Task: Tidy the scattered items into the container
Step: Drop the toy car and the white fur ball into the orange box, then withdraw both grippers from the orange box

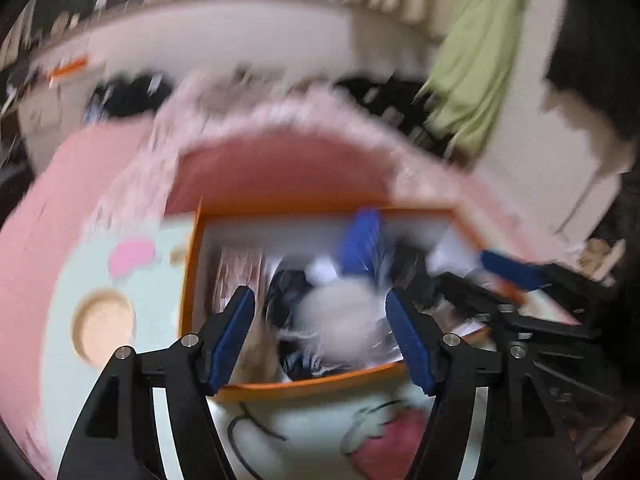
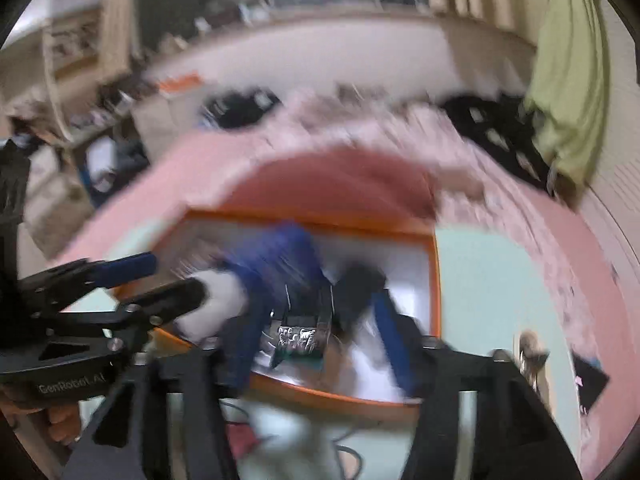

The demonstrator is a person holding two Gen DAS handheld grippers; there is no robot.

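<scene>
Left gripper (image 1: 320, 332) and right gripper (image 2: 320, 344), jaws apart

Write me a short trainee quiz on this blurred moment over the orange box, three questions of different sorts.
1. True or false: the orange-rimmed cardboard box sits on a pink and mint bedspread.
2. Multiple choice: between the pads of the left tongs, the left wrist view shows
A. a white fluffy item lying in the box, pads apart from it
B. a glass bottle clamped tight
C. nothing but bare floor
3. Fill in: the pads on the right tongs are coloured ____.

Key: 1 true; 2 A; 3 blue
</scene>
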